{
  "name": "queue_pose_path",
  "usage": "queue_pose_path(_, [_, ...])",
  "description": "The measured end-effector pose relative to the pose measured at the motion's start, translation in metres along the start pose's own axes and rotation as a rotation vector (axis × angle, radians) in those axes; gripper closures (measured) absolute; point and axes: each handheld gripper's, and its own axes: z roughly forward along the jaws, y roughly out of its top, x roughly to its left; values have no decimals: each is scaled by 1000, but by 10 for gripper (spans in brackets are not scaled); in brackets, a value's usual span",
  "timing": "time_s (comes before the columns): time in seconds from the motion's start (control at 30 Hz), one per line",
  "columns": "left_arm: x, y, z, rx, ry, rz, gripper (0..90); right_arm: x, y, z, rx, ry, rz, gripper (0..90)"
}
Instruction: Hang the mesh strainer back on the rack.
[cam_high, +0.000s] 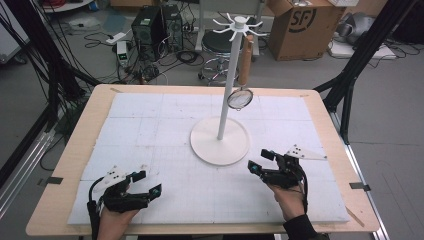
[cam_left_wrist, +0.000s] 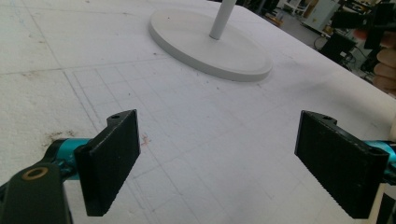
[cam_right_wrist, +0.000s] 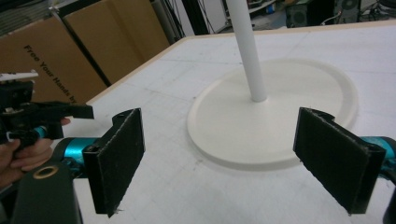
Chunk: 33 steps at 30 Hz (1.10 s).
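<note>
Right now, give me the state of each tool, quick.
Left tool: open, jaws wide apart, holding nothing, above the white mat.
Right tool: open, holding nothing, facing the white stand's base.

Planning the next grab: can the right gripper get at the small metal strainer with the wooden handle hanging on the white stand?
Probably yes: right gripper is open, with bare mat up to the hanging strainer.

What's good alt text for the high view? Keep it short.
A white stand with a tall pole sits mid-table, a wooden-handled strainer hanging from its top hooks. Near the table's front edge a person holds the left gripper and right gripper, both open and holding nothing. Cables, computers and a cardboard box clutter the floor behind.
</note>
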Motion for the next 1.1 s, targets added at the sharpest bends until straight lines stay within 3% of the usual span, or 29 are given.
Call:
queue_pose_path(0.33, [-2, 10, 10, -42, -9, 16, 146, -4, -13, -6, 11, -16, -16, 157])
queue_pose_path(0.53, [-9, 15, 21, -46, -24, 76, 146, -7, -17, -7, 14, -23, -15, 157])
queue_pose_path(0.97, [-5, 21, 15, -105, -27, 74, 146, -11, -28, -17, 21, -35, -14, 156])
queue_pose_path(1.1, [-4, 20, 14, -102, -26, 70, 146, -9, -28, -18, 19, -36, -19, 156])
